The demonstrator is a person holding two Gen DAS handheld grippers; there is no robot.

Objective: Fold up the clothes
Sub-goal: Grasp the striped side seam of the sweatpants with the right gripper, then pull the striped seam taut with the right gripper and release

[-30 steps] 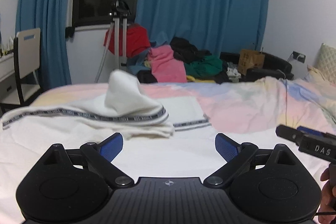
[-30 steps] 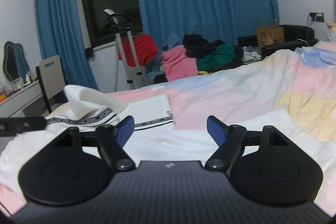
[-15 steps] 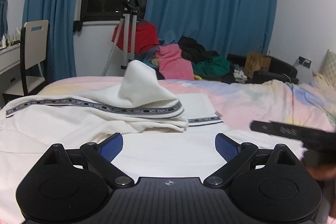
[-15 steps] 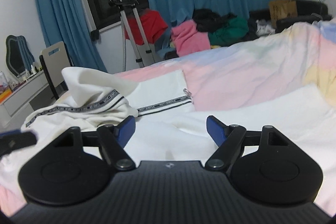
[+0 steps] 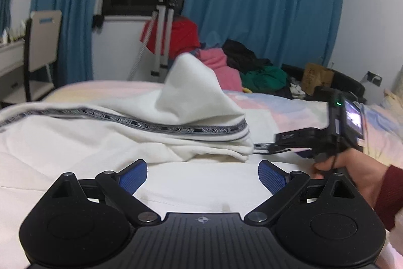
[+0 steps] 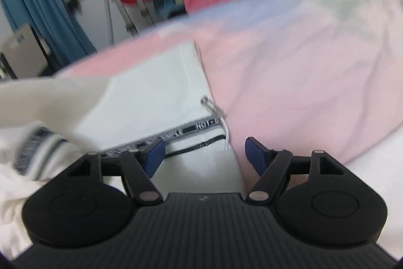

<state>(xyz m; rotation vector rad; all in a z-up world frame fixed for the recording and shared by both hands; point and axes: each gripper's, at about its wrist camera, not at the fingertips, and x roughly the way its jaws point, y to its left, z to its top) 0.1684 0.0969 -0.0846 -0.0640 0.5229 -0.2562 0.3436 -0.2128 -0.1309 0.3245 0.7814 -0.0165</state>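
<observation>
- The bed (image 5: pixel 289 102) fills the lower part of both my views, its pastel cover pink, blue and yellow, with a plain white sheet (image 5: pixel 201 183) spread across the near side.
- On it lies the white garment (image 5: pixel 126 140), the thing I am folding. It is rumpled, with one part standing up in a soft peak and a dark lettered band (image 5: pixel 176 129) running along its folded edge.
- In the right wrist view one flat panel of that garment (image 6: pixel 156 97) lies smooth on the pink cover, its hem striped with the same lettered band (image 6: pixel 199 129) and a thin black line below it; a small metal pull sits at the corner.
- My left gripper (image 5: pixel 202 177) is held low and level just over the white sheet, blue pads wide apart, nothing between them, the garment's folded edge just ahead.
- My right gripper (image 6: pixel 204 151) is tipped down toward the banded hem, pads spread with the hem corner showing in the gap; the picture is blurred and I cannot tell whether they touch cloth.
- From the left view, my right hand (image 5: pixel 352 168), in a dark red cuff, holds that gripper (image 5: pixel 284 140) reaching in sideways, its tips close to the garment's edge.
- Behind: blue curtains (image 5: pixel 264 4), a tripod (image 5: pixel 161 24), a heap of pink, green, black and red clothes (image 5: pixel 241 67).
</observation>
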